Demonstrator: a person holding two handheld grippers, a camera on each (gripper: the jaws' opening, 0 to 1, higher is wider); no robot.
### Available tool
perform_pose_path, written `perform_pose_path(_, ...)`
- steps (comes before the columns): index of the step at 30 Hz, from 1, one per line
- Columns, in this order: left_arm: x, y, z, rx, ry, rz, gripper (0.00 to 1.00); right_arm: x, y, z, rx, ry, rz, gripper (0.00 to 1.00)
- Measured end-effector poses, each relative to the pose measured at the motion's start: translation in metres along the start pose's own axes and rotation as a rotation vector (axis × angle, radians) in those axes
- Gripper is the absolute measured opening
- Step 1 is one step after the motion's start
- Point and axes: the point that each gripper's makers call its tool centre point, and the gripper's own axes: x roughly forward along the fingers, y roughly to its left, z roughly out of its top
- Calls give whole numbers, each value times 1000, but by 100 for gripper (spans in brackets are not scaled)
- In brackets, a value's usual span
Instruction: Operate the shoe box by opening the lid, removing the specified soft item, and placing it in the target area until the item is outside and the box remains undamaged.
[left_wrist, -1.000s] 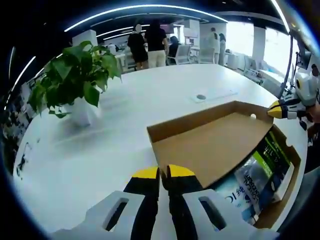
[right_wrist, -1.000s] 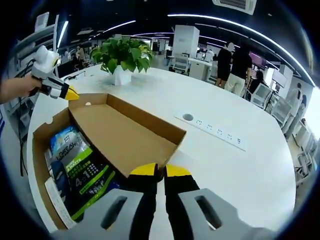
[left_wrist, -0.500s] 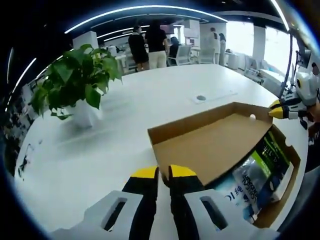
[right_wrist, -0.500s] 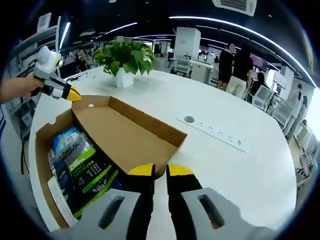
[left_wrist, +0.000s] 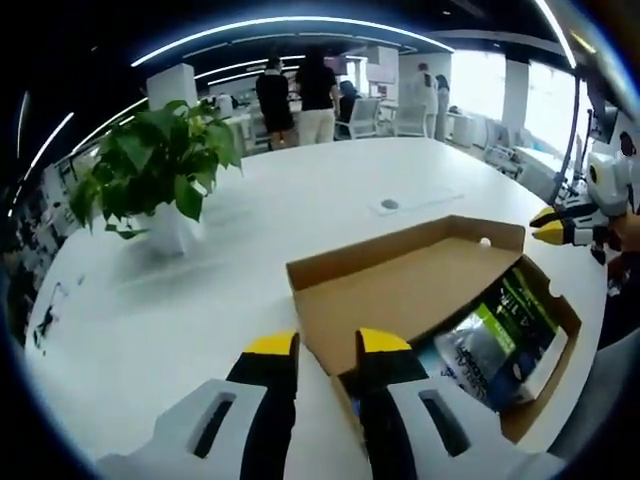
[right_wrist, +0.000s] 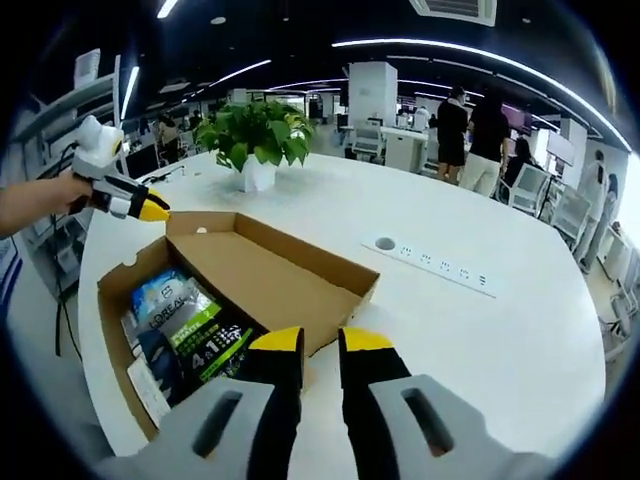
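On the white worktop (right_wrist: 520, 330) the box (right_wrist: 270, 275) lies open, lid (left_wrist: 400, 290) flapped back, the soft pack (right_wrist: 190, 330) still inside. Both grippers, left (left_wrist: 328, 345) and right (right_wrist: 320, 342), have jaws slightly apart, apparently empty. Reach into the tray, pinch the pack alone, and lift clear of the cardboard walls.

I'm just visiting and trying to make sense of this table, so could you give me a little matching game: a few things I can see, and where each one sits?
Things:
1. shoe box lid
2. soft packs
3. potted plant
4. socket strip

Places:
A. set flat into the white table, right of the box in the right gripper view
B. lying inside the open box
C. folded back flat, brown inside up
D. standing on the table beyond the box

Pairs: 1-C, 2-B, 3-D, 4-A
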Motion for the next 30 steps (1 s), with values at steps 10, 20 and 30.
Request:
perform_pose_path(10, -15, -25, -3, -5, -11, -33, 26, -8, 20, 2, -8, -10, 44, 15)
perform_pose_path(20, -22, -49, -11, -6, -16, -69, 28, -5, 34, -3, -24, 11, 77, 18)
perform_pose_path(30, -25, -75, -26, -1, 13, -128, 31, 3, 49, -11, -38, 46, 115, 22)
